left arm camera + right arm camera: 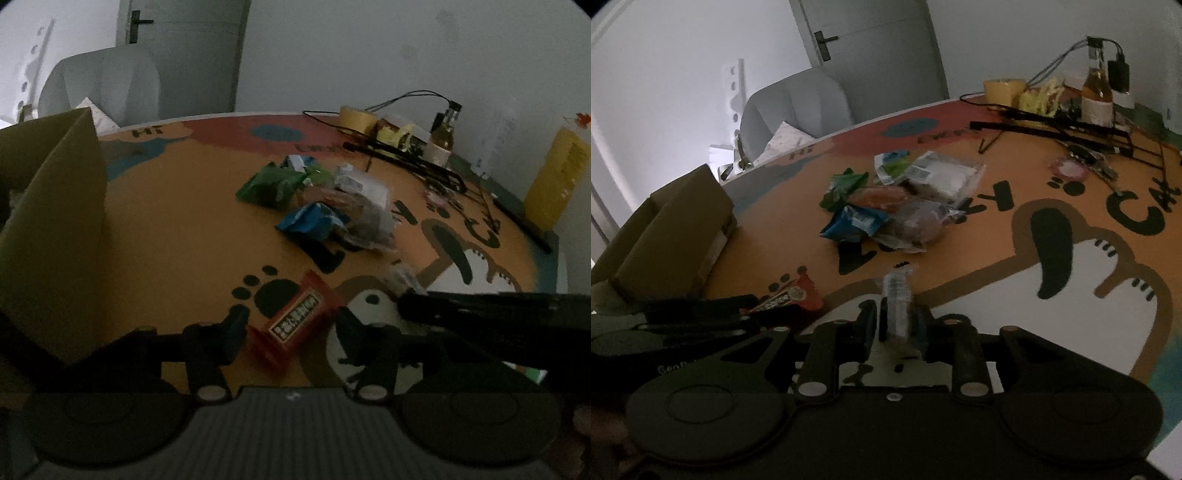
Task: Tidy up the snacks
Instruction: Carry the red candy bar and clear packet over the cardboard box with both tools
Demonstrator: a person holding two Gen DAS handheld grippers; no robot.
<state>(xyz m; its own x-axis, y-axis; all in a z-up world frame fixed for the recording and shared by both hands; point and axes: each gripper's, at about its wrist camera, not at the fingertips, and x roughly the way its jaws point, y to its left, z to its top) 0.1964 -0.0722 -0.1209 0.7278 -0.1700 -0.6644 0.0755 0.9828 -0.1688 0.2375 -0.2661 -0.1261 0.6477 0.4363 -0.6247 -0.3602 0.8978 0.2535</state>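
Note:
A red snack packet (295, 317) lies between the fingers of my left gripper (291, 325), which is closed on it; it also shows in the right wrist view (798, 295). My right gripper (897, 325) is shut on a clear-wrapped snack (897, 302), also seen in the left wrist view (402, 277). A pile of snacks sits mid-table: green bag (273, 184), blue bag (314, 219) (855, 221), clear-wrapped packs (365, 199) (942, 173). An open cardboard box (48, 229) (668, 229) stands at the left.
The table has an orange cartoon mat (166, 221). At the back right stand a tape roll (356, 118), a bottle (441, 140), black cables and rods (424, 162) and a yellow box (554, 177). A grey chair (798, 107) stands beyond the table.

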